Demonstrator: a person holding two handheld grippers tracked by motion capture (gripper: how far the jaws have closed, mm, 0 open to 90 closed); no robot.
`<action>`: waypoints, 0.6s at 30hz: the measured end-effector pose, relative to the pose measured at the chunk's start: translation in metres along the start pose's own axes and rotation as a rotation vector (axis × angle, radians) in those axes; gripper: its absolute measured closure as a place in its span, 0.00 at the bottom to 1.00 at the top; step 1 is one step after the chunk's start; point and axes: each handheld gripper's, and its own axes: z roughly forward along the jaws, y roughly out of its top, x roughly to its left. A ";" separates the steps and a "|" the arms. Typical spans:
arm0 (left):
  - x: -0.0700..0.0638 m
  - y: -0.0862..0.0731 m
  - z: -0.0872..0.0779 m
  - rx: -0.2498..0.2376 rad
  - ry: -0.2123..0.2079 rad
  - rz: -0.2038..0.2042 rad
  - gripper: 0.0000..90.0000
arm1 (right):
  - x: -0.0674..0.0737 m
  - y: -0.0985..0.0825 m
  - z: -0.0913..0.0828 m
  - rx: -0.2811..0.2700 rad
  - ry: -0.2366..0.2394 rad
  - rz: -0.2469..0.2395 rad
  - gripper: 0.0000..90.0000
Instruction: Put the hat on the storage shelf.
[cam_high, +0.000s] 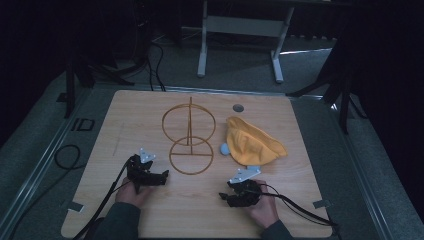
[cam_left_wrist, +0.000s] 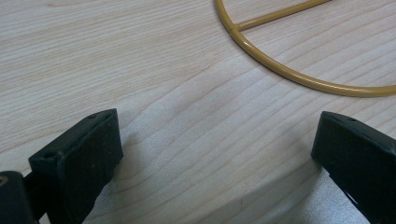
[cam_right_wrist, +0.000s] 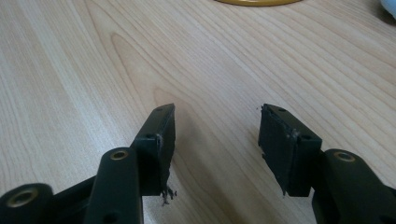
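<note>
Pale wood makes the worktop (cam_high: 150, 115), and both hand-held grippers rest low on its near part, each one in a hand of the person.

The left hand-held gripper (cam_high: 162, 176) lies on the wood with its jaws pointing toward the gold wire stand (cam_high: 190, 142). In the left gripper view its jaws stand wide apart with only bare wood between them, so it holds nothing. The round base ring of the stand (cam_left_wrist: 299, 77) lies just ahead of these jaws, a little to the side of the far jaw, near but not touching. In the high view the stand has a second ring farther away from this gripper, and a thin rod joins the two rings.

The right hand-held gripper (cam_high: 224, 196) is beside the left one, well apart from it. In the right gripper view its jaws (cam_right_wrist: 215, 135) are also wide open and empty, with plain wood between them. The edge of the gold ring (cam_right_wrist: 257, 2) shows far ahead of them, at the top of that view.

An orange cloth (cam_high: 252, 142) lies crumpled beyond the right hand-held gripper, near it but not touching. A small pale blue object (cam_high: 224, 149) lies between this cloth and the base ring of the stand, touching the edge of the cloth.
</note>
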 end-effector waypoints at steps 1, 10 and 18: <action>0.000 0.000 0.000 0.001 0.000 0.000 0.02 | 0.000 0.000 0.000 0.000 -0.002 -0.006 0.51; 0.000 0.000 0.000 0.000 0.000 0.000 0.02 | -0.002 0.000 -0.003 0.038 -0.022 -0.014 0.50; 0.000 0.000 0.000 0.000 0.000 0.000 0.02 | -0.001 0.000 -0.007 0.079 -0.050 -0.033 0.50</action>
